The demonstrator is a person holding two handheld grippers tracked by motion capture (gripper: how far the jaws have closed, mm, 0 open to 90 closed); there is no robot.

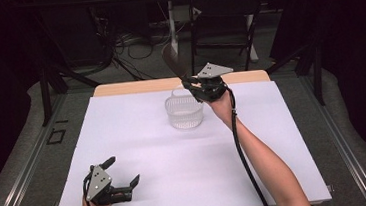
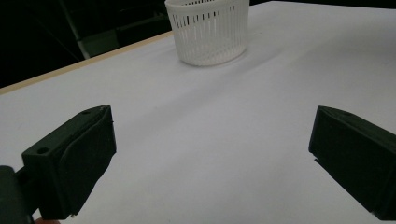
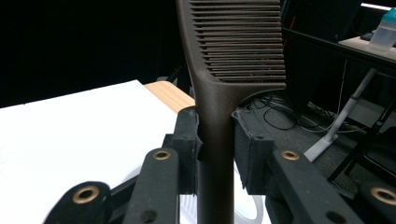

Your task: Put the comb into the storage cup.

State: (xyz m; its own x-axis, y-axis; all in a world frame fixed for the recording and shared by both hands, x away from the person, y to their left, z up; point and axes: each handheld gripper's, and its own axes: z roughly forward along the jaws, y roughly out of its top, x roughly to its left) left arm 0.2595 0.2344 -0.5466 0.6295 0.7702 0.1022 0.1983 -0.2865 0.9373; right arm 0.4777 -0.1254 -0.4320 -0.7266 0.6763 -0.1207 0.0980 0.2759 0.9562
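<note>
White covering spreads over the tabletop, dark curtains and a tangle of cables beyond it at twelve o'clock. Up at about one o'clock from the middle, the right tool hangs just above the far rim of the white slotted basket, clamped on the handle of a dark brown comb. From the right gripper view the jaws pinch that handle from both sides and the teeth rise away from the basket, so the handle end points down toward it. Down at seven o'clock, the left tool rests low over the bare covering, jaws spread wide with nothing between them, the basket well ahead of it.

My read: this is the placing step, comb carried to the basket and poised over it. The next move calls for lowering the handle inside the rim, keeping clear of the wall, and then letting the jaws part. Judging by its length, the comb may lean on the rim.
</note>
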